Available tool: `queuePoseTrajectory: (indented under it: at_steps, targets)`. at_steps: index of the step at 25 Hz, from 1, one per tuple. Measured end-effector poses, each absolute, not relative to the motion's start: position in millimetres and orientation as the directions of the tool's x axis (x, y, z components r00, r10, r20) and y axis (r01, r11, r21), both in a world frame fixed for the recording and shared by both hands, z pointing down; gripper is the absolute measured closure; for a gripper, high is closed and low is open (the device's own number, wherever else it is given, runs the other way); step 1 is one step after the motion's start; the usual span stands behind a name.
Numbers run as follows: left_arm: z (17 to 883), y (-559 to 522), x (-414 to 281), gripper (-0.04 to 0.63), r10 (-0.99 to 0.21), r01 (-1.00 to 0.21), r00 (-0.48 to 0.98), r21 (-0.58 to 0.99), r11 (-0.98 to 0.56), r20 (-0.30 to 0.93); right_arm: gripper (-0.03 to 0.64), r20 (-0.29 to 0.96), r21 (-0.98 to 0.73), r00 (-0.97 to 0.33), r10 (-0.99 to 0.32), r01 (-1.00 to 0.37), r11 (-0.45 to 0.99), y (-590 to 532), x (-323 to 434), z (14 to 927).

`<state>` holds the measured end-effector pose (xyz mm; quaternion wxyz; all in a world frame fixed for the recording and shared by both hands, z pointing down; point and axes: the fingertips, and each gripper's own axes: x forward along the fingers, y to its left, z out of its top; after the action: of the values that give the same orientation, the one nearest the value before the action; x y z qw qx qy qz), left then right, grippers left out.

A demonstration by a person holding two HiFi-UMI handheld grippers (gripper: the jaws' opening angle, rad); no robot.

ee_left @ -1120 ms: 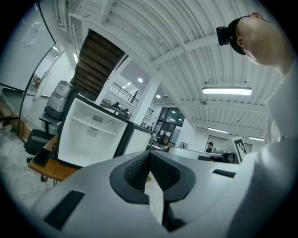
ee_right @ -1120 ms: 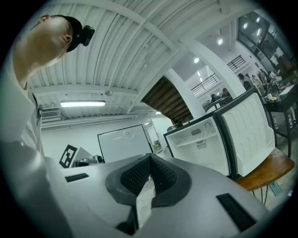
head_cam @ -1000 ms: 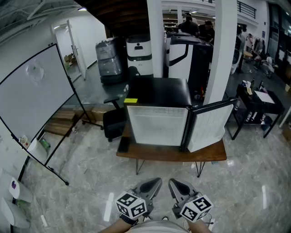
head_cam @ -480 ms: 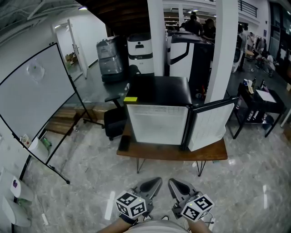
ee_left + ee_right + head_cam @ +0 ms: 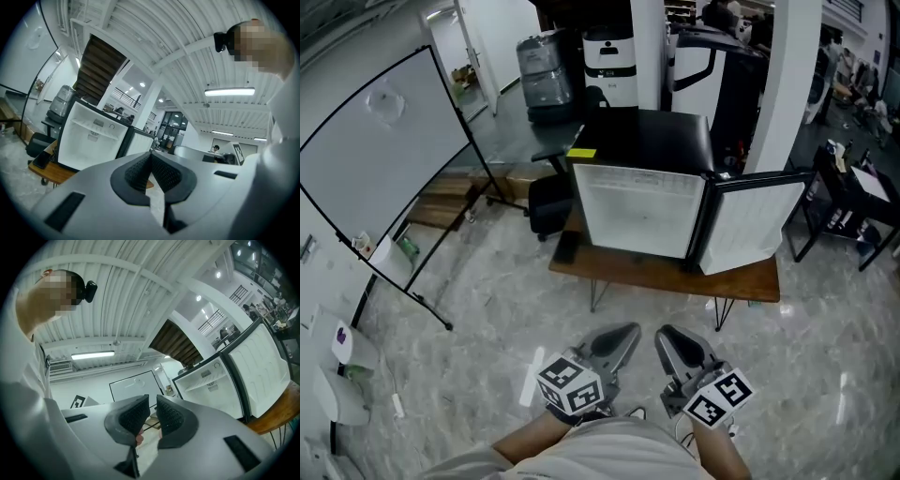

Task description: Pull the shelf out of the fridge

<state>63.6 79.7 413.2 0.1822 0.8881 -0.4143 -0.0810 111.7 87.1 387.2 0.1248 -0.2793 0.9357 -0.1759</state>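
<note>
Where marbled floor (image 5: 487,375) spreads, an open fridge (image 5: 642,211) tops a wooden table (image 5: 750,283).

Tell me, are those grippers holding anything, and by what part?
Nothing is held. The left gripper is shut on nothing; the right gripper is opening its jaws, with nothing between them. Both hang well short of the fridge.

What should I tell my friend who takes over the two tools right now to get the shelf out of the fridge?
Left tool: shut, empty.
Right tool: jaws opening, nothing between them.
Both held low, well short of the fridge on the wooden table.
Door open; shelf inside, near the top.
Done: nothing yet.
Left to do: step up, grip the shelf, pull it out.
</note>
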Motion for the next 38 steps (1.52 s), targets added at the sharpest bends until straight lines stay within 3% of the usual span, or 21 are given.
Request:
queuePoseTrajectory:
  at_steps: [17,38]
  targets:
    - [421,43,52,0.589,-0.804,-0.722,0.594,0.440,-0.533,0.000,0.589,-0.264,-0.650,-0.787,-0.558,-0.282,0.706,36,110,395]
    - [423,-154,-62,0.589,-0.745,-0.670,0.666,0.405,-0.622,-0.043,0.584,-0.248,-0.795,-0.603,-0.758,-0.320,0.515,-176,29,431]
